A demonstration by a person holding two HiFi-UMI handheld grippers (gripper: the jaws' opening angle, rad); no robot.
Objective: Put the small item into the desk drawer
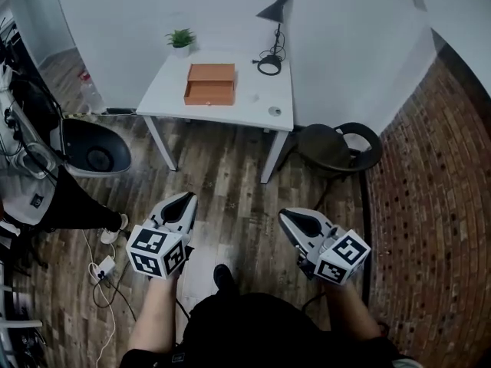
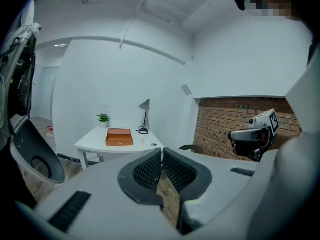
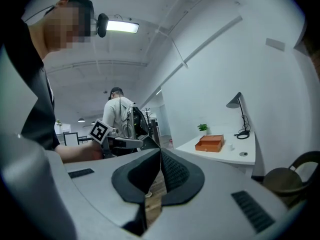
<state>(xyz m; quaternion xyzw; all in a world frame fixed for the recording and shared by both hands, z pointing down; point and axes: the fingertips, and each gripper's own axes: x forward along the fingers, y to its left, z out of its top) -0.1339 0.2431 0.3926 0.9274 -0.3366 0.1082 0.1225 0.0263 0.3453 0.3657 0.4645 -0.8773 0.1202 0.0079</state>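
Note:
A white desk [image 1: 245,113] stands ahead against the wall. On it sits an orange-brown wooden drawer box [image 1: 209,83], its drawer closed. A small round item [image 1: 275,111] lies near the desk's front right corner. Both grippers hang low over the wooden floor, well short of the desk. My left gripper [image 1: 188,198] is shut with nothing in it, and my right gripper [image 1: 282,215] is also shut and empty. The left gripper view shows the drawer box [image 2: 119,137] and the small item [image 2: 154,145] far beyond the touching pads [image 2: 150,169]. The right gripper view shows the drawer box [image 3: 210,143] and the item [image 3: 243,154].
A potted plant [image 1: 181,40] and a black lamp [image 1: 275,21] stand at the desk's back. A black chair [image 1: 337,148] is right of the desk, with a brick wall [image 1: 430,205] beyond. A rounded white seat [image 1: 92,148] and cables [image 1: 103,271] lie left. Another person [image 3: 119,119] stands behind.

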